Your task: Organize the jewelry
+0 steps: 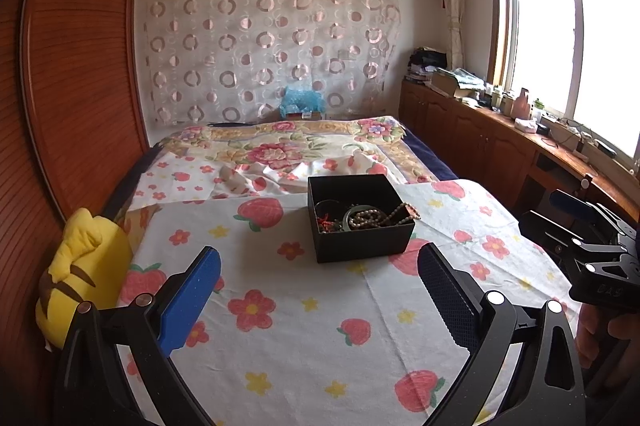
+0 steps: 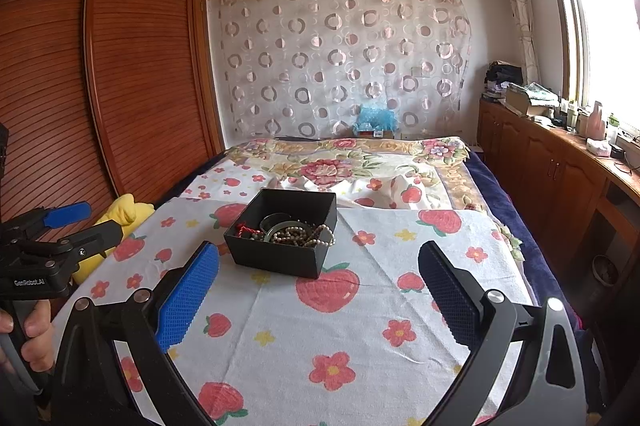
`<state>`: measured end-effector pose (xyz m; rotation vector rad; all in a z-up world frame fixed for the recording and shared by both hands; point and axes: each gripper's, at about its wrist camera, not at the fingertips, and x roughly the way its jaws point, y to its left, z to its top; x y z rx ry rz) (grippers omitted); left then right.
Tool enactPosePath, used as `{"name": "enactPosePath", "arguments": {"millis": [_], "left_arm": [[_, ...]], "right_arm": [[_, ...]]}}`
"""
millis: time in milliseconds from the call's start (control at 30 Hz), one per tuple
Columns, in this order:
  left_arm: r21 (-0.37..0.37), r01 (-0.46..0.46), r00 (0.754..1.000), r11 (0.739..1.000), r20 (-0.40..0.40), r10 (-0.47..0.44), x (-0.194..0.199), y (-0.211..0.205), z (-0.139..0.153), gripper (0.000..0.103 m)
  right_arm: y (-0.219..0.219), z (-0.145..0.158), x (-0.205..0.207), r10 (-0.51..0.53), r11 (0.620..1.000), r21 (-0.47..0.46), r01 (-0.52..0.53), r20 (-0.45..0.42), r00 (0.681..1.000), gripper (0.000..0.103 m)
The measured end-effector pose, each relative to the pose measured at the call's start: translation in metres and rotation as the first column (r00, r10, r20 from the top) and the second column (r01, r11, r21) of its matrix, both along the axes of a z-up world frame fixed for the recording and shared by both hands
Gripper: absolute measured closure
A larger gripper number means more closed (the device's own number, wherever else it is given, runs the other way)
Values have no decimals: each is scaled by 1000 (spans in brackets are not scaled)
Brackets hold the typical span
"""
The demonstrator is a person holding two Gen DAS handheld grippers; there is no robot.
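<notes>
A black box (image 1: pixel 360 226) sits on the strawberry-print cloth (image 1: pixel 300 326) covering the bed, ahead of both grippers, its long axis running roughly 10 to 4 o'clock in the right wrist view. Inside lie a bead necklace (image 2: pixel 304 234), a bangle (image 2: pixel 280 226) and a red cord piece (image 2: pixel 242 229), tangled. The left gripper (image 1: pixel 320 290) and right gripper (image 2: pixel 320 290) hover with fingers spread wide, empty. A yellow plush (image 1: pixel 84 266) lies at 9 o'clock, clear of the box.

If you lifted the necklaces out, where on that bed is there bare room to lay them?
Free: the strawberry cloth between the black box and both grippers, and right of the box. Crowded: the left edge by the yellow plush toy, and the rumpled sheet behind.
</notes>
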<state>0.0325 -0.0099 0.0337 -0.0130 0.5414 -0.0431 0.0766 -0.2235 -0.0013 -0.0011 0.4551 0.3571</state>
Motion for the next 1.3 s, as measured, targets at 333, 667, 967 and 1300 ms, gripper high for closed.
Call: {"name": "enactPosePath", "arguments": {"millis": [333, 667, 967, 1300], "left_arm": [[0, 0, 1000, 1000, 1, 0, 0, -1, 0, 8], [0, 0, 1000, 1000, -2, 0, 1, -4, 0, 8], [0, 0, 1000, 1000, 2, 0, 1, -4, 0, 8], [2, 1, 1000, 1000, 9, -1, 3, -8, 2, 8]], "right_arm": [[0, 0, 0, -1, 1000, 1, 1, 1, 1000, 3], [0, 0, 0, 0, 1000, 0, 0, 0, 1000, 3], [1, 2, 0, -2, 1000, 2, 2, 3, 1000, 3], [1, 1, 0, -2, 1000, 3, 2, 2, 1000, 3]]}}
